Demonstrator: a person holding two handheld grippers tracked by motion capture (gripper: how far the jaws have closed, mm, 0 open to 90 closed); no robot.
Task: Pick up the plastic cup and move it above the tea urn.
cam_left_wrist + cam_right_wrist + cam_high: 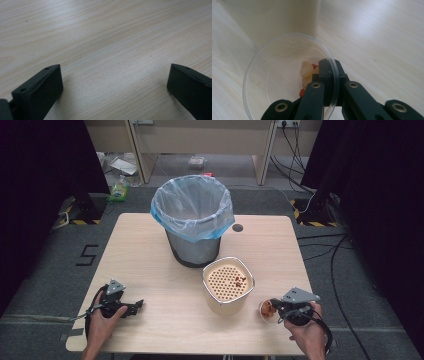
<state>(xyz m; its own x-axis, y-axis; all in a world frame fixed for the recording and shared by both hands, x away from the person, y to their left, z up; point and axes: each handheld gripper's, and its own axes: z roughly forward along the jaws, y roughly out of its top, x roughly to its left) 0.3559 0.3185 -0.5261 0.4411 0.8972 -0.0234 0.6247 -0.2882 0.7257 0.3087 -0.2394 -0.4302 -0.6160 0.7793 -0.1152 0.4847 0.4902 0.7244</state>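
Wooden table point(150, 255): right gripper point(327, 75) fingers pinch food-scrap cup point(274, 75) rim; left gripper point(113, 85) fingers wide.

Left gripper point(134, 306) — in my left hand point(101, 319), low over the table's near-left part, jaws spread wide apart, nothing between them. Right gripper point(274, 306) — in my right hand point(309, 330) at the near-right edge, jaws pinched together on the rim of a clear plastic cup point(287, 75). Both forearms come in from the near edge.
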